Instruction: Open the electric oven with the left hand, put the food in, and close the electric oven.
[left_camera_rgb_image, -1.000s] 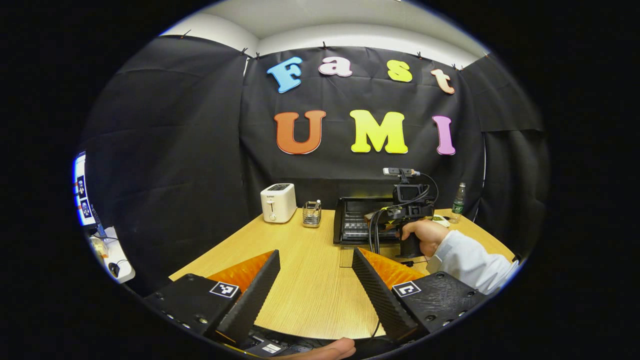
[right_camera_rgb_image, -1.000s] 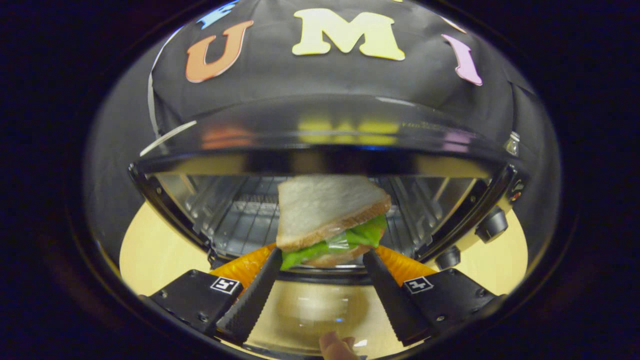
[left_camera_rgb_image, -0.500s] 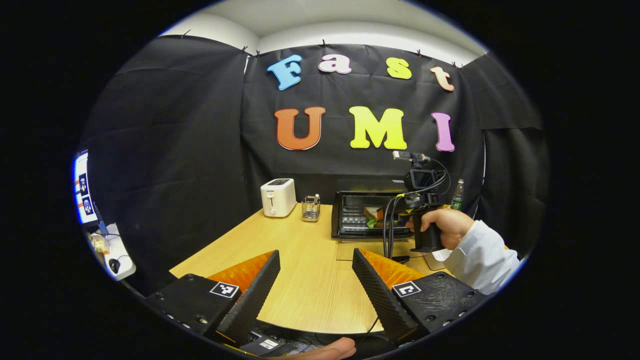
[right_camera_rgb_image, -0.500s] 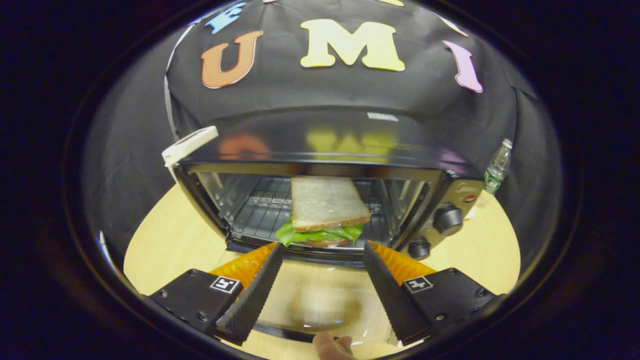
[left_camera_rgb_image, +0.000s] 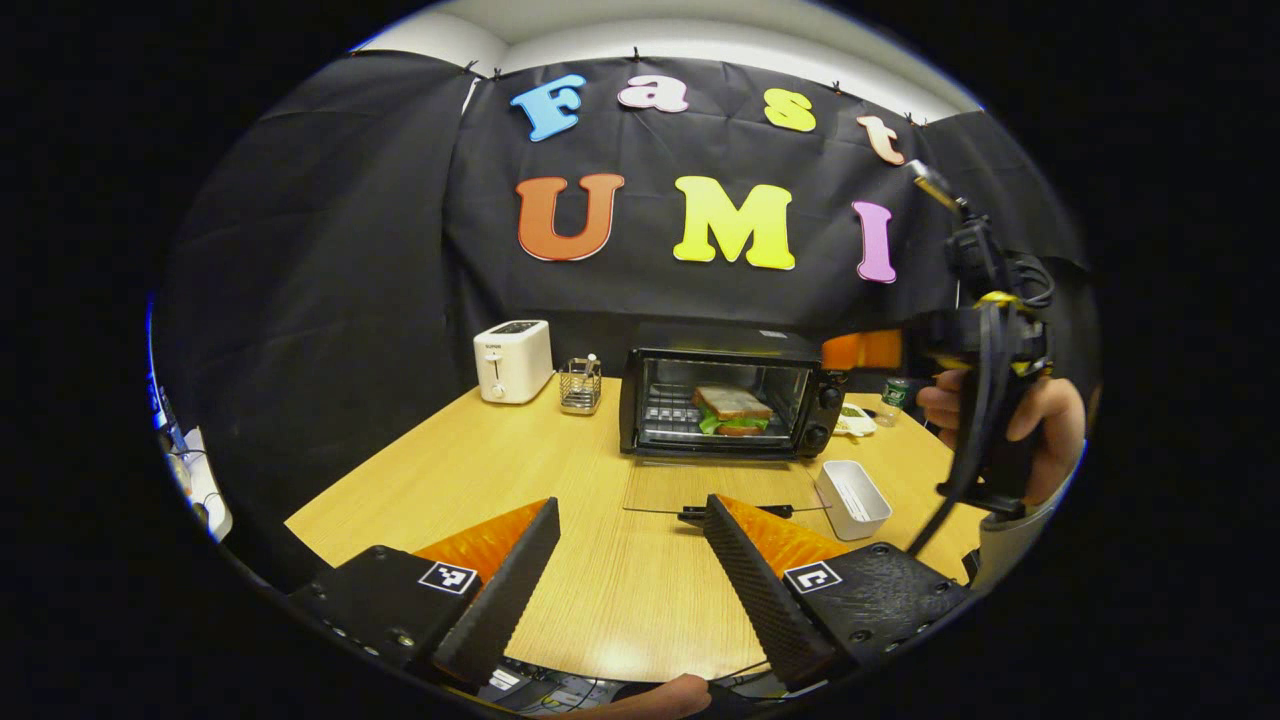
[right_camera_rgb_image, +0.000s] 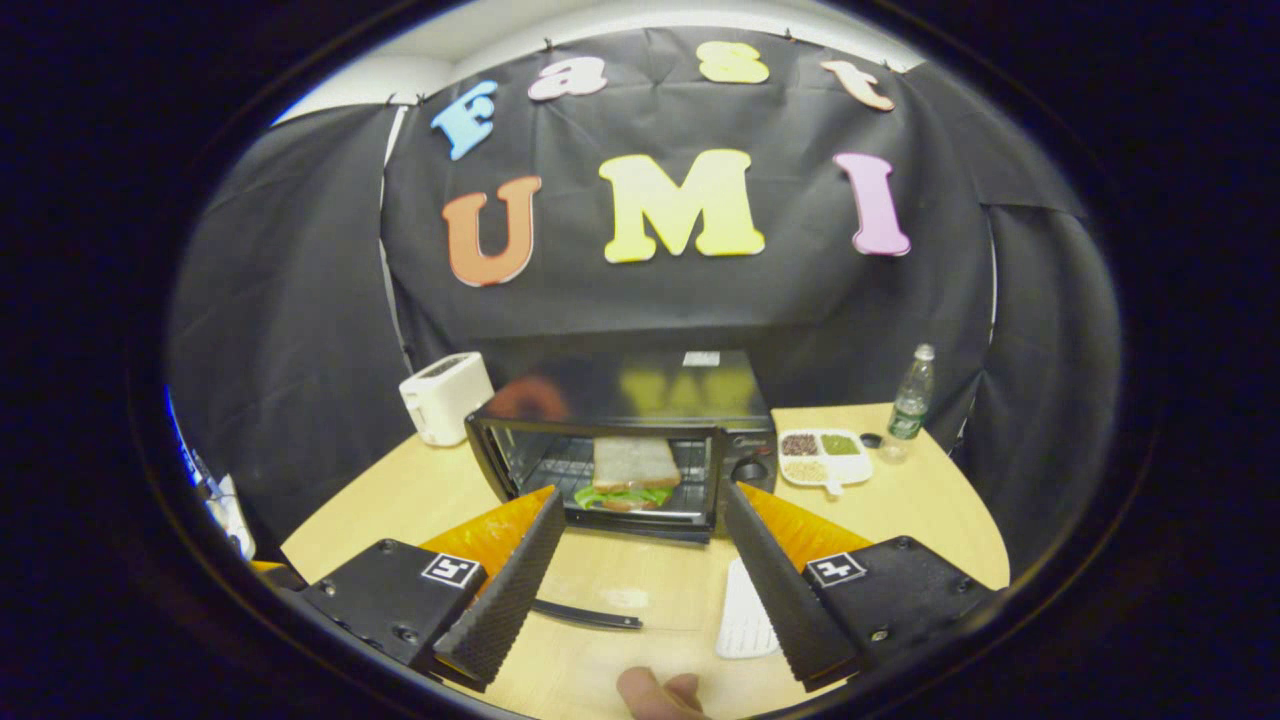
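The black electric oven (left_camera_rgb_image: 722, 400) (right_camera_rgb_image: 625, 440) stands at the back of the wooden table, its glass door (left_camera_rgb_image: 720, 488) folded down flat with the handle (right_camera_rgb_image: 585, 616) toward me. A sandwich (left_camera_rgb_image: 732, 409) (right_camera_rgb_image: 630, 473) of white bread and green lettuce lies on the rack inside. My left gripper (left_camera_rgb_image: 630, 520) hovers open over the table's near part, well short of the door. My right gripper (right_camera_rgb_image: 638, 510) is open with nothing in it, held back from and above the oven. In the left gripper view the right gripper (left_camera_rgb_image: 950, 345) and the hand holding it are raised at the far right.
A white toaster (left_camera_rgb_image: 512, 360) (right_camera_rgb_image: 445, 397) and a small wire holder (left_camera_rgb_image: 579, 385) stand left of the oven. A white rectangular tub (left_camera_rgb_image: 852, 498) (right_camera_rgb_image: 745, 622), a divided dish (right_camera_rgb_image: 824, 456) of seeds and a plastic bottle (right_camera_rgb_image: 911, 393) are to its right.
The right gripper let go of the sandwich inside the oven and pulled back up and away. The left gripper view shifted, bringing the oven front into sight.
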